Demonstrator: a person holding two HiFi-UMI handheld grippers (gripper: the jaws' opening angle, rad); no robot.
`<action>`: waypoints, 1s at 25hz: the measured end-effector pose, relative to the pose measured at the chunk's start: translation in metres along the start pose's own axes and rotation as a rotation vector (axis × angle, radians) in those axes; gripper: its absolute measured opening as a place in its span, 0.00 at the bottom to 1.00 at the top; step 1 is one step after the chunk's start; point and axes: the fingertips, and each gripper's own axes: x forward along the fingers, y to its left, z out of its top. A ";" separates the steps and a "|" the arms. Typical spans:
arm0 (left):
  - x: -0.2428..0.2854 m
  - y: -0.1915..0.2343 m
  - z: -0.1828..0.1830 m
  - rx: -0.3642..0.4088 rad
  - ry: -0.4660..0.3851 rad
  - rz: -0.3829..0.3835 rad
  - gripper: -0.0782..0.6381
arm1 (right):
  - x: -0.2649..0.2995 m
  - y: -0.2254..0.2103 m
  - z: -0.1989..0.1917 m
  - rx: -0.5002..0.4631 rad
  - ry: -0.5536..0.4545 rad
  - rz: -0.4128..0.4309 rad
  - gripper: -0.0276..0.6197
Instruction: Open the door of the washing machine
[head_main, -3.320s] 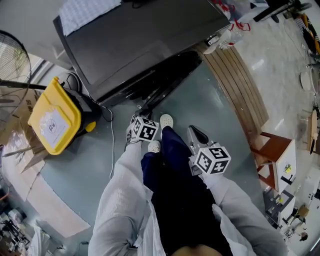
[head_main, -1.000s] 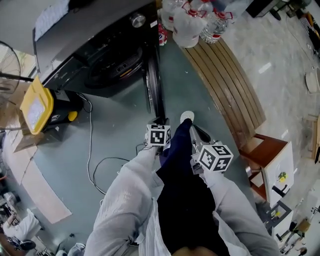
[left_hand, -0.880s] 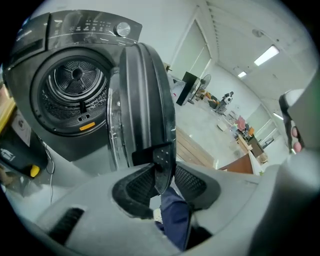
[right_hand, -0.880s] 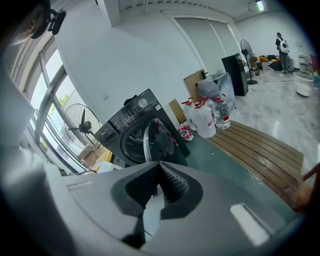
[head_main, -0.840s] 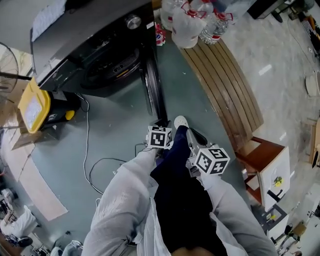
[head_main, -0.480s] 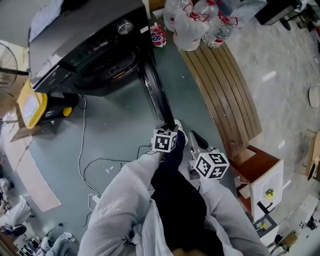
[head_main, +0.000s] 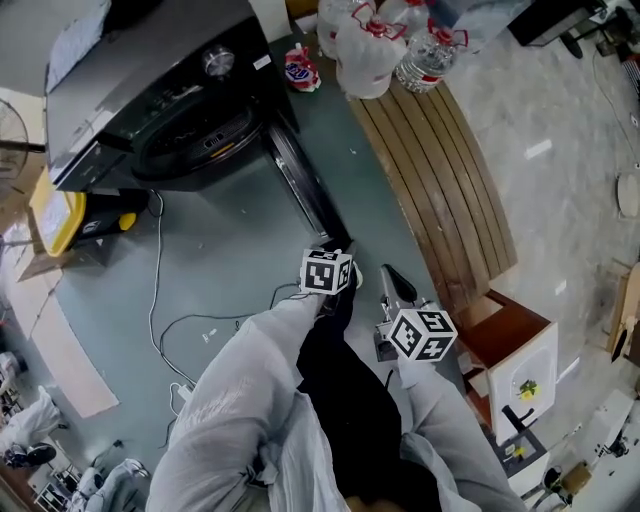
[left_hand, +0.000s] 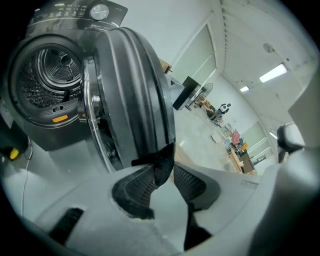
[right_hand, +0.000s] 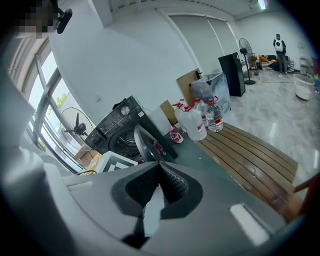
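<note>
The dark washing machine stands at the upper left of the head view with its drum opening exposed. Its round door is swung far out toward me. My left gripper is shut on the door's free edge. The left gripper view shows that dark edge pinched between the pads, with the door and drum beyond. My right gripper hangs beside my leg, shut and empty, its pads meeting at the tips. The right gripper view shows the machine from afar.
Large water bottles and a red can stand right of the machine. A slatted wooden platform runs along the right. A yellow case and a loose cable lie on the green floor at left. A wooden stool sits at lower right.
The door, shut in the earliest frame, has swung wide open. Over the last second my left gripper has drawn its edge further out as both grippers moved back from the machine.
</note>
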 end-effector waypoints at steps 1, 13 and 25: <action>0.001 -0.001 0.001 -0.004 0.000 0.000 0.28 | -0.003 -0.003 0.001 0.005 0.000 -0.005 0.06; -0.018 -0.026 -0.010 -0.071 0.074 -0.175 0.51 | -0.005 0.013 0.013 -0.062 0.014 0.035 0.06; -0.214 -0.013 0.021 0.018 -0.228 -0.292 0.43 | -0.036 0.123 0.039 -0.143 -0.124 0.191 0.06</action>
